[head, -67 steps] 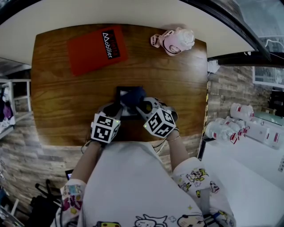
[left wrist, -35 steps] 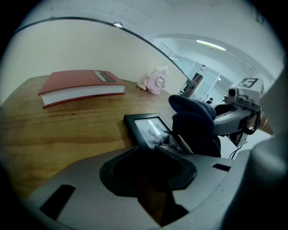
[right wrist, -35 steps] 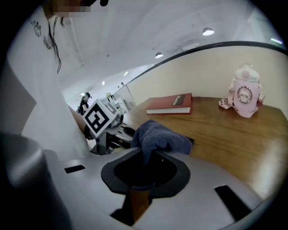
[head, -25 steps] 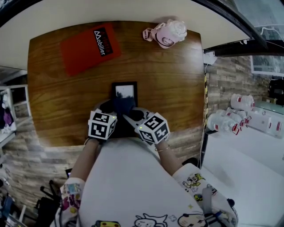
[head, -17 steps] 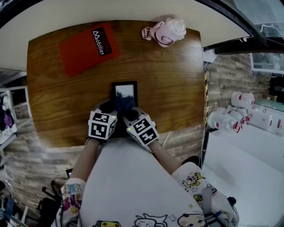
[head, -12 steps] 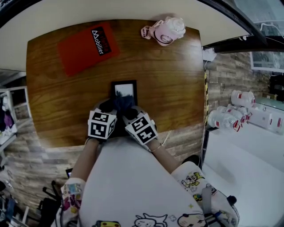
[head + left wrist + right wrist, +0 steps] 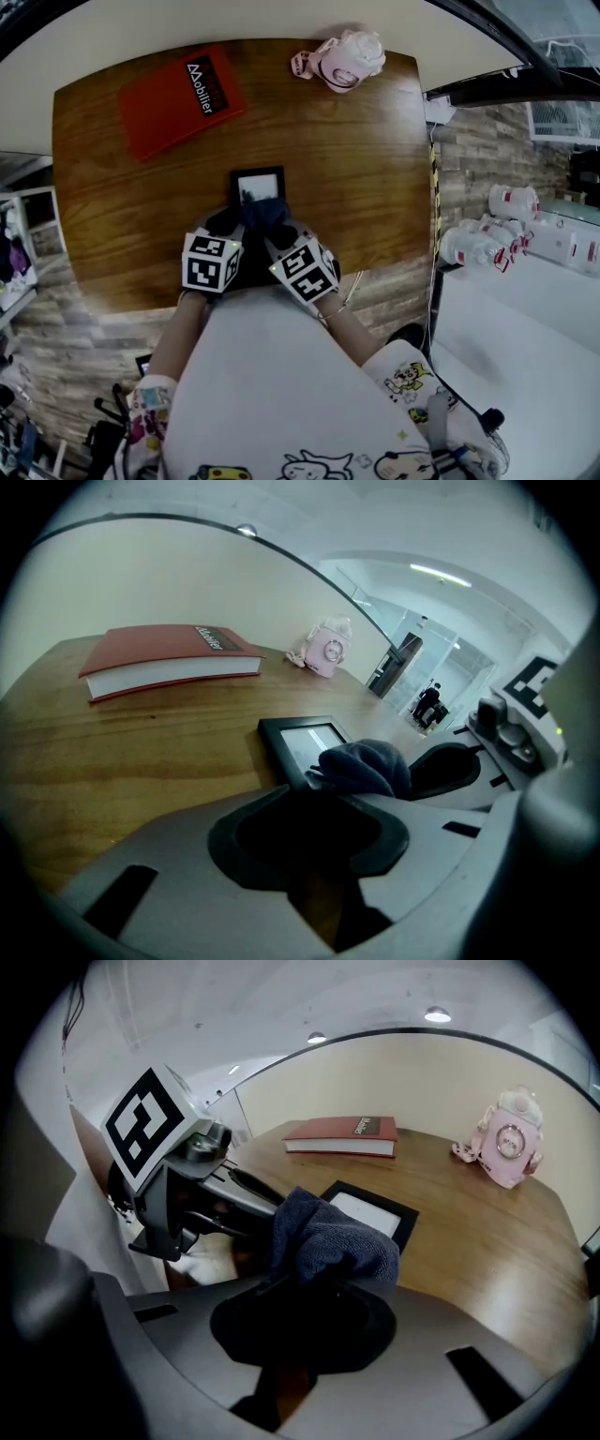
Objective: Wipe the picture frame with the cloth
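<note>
Wooden table (image 7: pixel 356 187) stretches out beyond both sets of fingers, with a red book (image 7: pixel 173 94) well ahead of them to the left. Just ahead of the fingers lies the black picture frame (image 7: pixel 258 186) (flat, glass up), its near edge gripped in the partly closed jaws of the left gripper (image 7: pixel 225 230). The right gripper (image 7: pixel 309 1288) is clamped tight on the dark blue cloth (image 7: pixel 265 216), which bunches over the frame's near end, beside the left fingers.

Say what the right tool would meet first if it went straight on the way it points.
Probably the picture frame: the cloth in the right tool hangs over its near end, though contact is unclear.
</note>
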A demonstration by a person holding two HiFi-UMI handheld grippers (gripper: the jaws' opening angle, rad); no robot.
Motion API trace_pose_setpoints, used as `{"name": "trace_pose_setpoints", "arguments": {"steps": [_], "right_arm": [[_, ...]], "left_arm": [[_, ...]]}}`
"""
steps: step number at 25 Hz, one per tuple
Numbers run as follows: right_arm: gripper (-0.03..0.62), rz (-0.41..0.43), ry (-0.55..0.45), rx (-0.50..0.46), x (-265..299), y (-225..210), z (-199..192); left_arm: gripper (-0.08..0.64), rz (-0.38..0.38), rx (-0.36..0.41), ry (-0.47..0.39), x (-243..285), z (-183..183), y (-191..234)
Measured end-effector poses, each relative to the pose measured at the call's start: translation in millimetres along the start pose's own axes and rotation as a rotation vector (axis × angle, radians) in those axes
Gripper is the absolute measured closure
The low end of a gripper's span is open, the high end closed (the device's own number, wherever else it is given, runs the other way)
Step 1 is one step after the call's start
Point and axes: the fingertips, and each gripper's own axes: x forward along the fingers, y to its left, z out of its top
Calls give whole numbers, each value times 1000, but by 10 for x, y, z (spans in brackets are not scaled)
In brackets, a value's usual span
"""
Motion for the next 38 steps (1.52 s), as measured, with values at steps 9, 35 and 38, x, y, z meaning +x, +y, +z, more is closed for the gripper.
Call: {"name": "trace_pose_setpoints", "arguments": {"steps": [9, 35, 38], "right_arm": [[551, -49, -14, -53, -126, -85, -62], [551, -223, -4, 53, -660, -817, -430], [549, -226, -27, 48, -717, -818, -353]], "left_arm": [[457, -1, -4, 0, 6, 3, -10], [455, 3, 3, -13, 5, -5, -13], [453, 15, 34, -17, -11, 0, -11]]}}
